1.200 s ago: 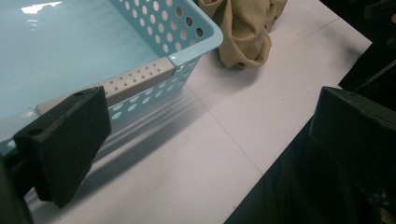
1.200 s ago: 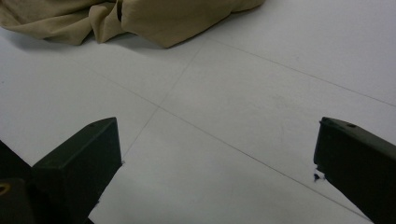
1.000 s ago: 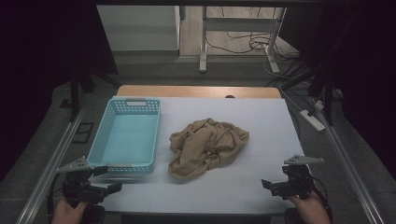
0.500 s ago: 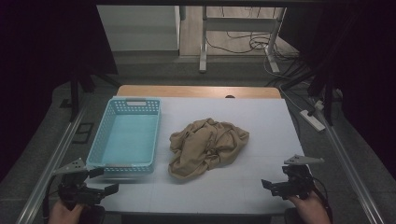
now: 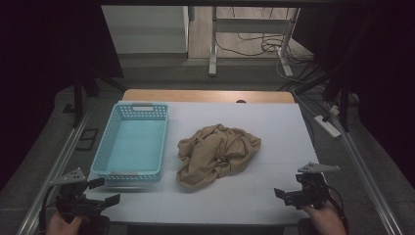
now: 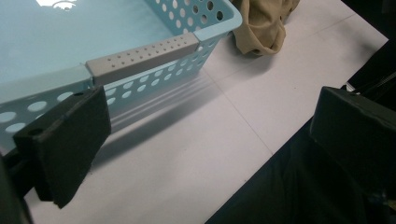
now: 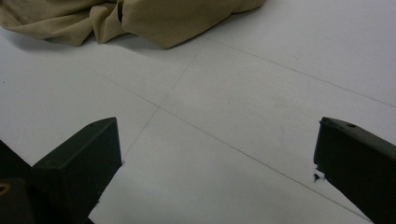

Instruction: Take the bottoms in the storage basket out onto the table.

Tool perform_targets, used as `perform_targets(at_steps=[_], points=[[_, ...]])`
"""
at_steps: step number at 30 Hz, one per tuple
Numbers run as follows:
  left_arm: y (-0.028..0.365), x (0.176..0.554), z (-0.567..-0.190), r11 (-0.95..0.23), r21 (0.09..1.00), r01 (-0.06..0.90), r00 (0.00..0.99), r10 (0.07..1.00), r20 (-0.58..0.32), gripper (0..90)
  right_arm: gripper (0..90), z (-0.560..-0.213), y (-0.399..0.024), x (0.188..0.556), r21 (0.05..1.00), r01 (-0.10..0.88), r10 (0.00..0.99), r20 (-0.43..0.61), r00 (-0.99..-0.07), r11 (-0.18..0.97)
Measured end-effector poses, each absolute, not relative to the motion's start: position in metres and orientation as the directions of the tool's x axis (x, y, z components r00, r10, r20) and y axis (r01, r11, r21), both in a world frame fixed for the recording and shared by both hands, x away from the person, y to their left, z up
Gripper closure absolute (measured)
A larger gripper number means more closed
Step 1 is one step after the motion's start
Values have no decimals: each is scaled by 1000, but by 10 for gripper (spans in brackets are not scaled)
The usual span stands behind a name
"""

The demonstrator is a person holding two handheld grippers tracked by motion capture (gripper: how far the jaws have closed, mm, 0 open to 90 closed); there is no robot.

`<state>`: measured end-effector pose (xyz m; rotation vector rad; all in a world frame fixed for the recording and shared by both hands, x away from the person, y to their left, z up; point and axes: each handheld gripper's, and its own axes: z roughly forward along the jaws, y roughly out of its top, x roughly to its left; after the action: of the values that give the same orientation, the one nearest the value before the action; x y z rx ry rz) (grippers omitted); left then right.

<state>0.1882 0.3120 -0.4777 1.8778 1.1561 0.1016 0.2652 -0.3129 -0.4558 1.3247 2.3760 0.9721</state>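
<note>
A crumpled tan cloth [image 5: 218,152] lies in the middle of the white table [image 5: 244,196]. To its left stands a light blue perforated basket [image 5: 164,137] with nothing in it. My left gripper [image 5: 104,191] hovers open at the table's near left corner, just in front of the basket's near wall. The left gripper view has the gripper [image 6: 212,109] with jaws wide apart, the basket's grey-handled rim [image 6: 140,56] close ahead and the cloth [image 6: 261,23] beyond. My right gripper [image 5: 281,195] is open near the front right edge. In its own view the gripper [image 7: 215,135] faces bare table, with the cloth [image 7: 154,18] farther off.
A wooden strip [image 5: 205,96] borders the table's far edge. Metal rails [image 5: 63,161] run along both sides. Beyond are a desk frame and cables on the floor [image 5: 254,46]. The table's front edge [image 6: 261,158] drops off under my left gripper's right jaw.
My left gripper has drawn back a little toward the near left corner, away from the basket. The right gripper, cloth and basket have stayed put.
</note>
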Motion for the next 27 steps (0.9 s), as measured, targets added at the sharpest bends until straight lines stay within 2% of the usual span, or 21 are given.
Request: perform_targets(at_steps=[27], points=[[322,184,-482,-173,696,697,554,747,-369,0,11,-456,-312,265,656,658,823,97,-560,370]])
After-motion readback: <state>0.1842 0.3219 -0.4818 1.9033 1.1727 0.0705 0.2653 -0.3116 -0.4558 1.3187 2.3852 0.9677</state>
